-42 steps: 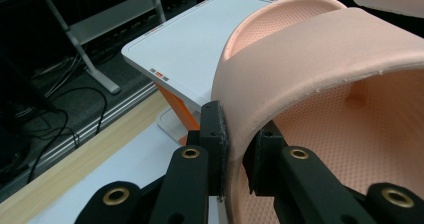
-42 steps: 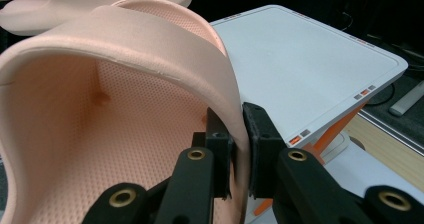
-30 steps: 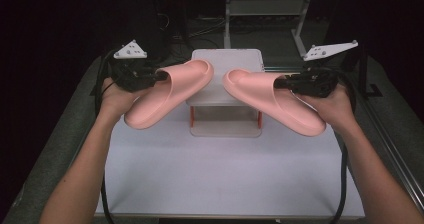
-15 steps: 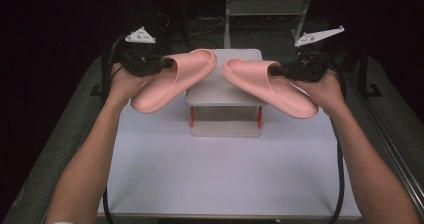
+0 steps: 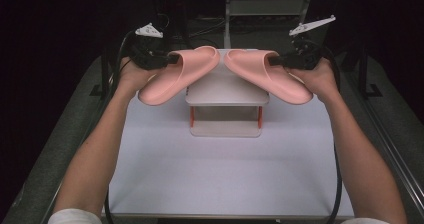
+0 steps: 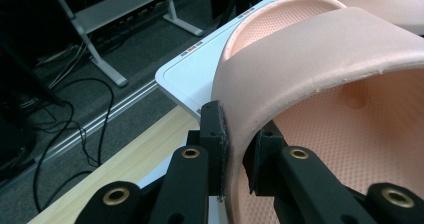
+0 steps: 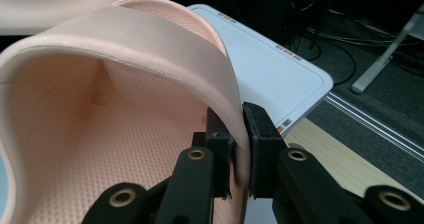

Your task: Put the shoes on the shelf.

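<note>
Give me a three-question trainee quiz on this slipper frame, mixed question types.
1. True or false: the left gripper is shut on the strap of the left slipper.
2. What does the right gripper hold: A) a cable, B) the right slipper, C) nothing?
3. What stands on the white table below the slippers' toes?

Key
1. True.
2. B, by its strap.
3. A small white two-tier rack with orange posts.

White table; small white two-tier stand, orange posts, sits at centre-back.
</note>
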The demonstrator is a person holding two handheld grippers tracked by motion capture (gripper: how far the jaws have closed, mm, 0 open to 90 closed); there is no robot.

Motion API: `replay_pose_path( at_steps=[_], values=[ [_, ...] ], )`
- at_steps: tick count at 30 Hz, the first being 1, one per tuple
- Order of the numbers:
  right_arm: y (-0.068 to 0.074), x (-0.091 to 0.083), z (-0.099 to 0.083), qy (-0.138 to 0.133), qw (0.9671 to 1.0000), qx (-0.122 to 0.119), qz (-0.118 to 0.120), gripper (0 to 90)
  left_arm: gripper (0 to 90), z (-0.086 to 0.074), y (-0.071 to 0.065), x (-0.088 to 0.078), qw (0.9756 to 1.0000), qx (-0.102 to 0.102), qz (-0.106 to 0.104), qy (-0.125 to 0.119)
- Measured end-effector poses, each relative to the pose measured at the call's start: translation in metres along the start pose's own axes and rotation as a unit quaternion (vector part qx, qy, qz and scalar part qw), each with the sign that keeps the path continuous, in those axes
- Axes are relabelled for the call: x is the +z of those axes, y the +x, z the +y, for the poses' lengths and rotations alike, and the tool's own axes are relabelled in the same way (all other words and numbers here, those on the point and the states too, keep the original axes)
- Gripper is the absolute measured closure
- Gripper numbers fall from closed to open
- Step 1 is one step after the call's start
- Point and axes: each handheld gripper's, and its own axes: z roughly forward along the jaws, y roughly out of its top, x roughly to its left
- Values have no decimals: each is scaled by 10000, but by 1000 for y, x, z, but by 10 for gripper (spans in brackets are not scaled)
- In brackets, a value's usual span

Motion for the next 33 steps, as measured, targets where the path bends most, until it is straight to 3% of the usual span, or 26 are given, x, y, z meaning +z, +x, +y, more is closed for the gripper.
replay_pose_path(
  at_steps=[18,33],
  values=[
    [-17,29,17,143,9990,270,-313,819,798,11,17,27,9994,-304,106,138],
    [-30,41,15,210,9963,593,-585,819,798,22,15,40,9987,-272,249,348]
  ],
)
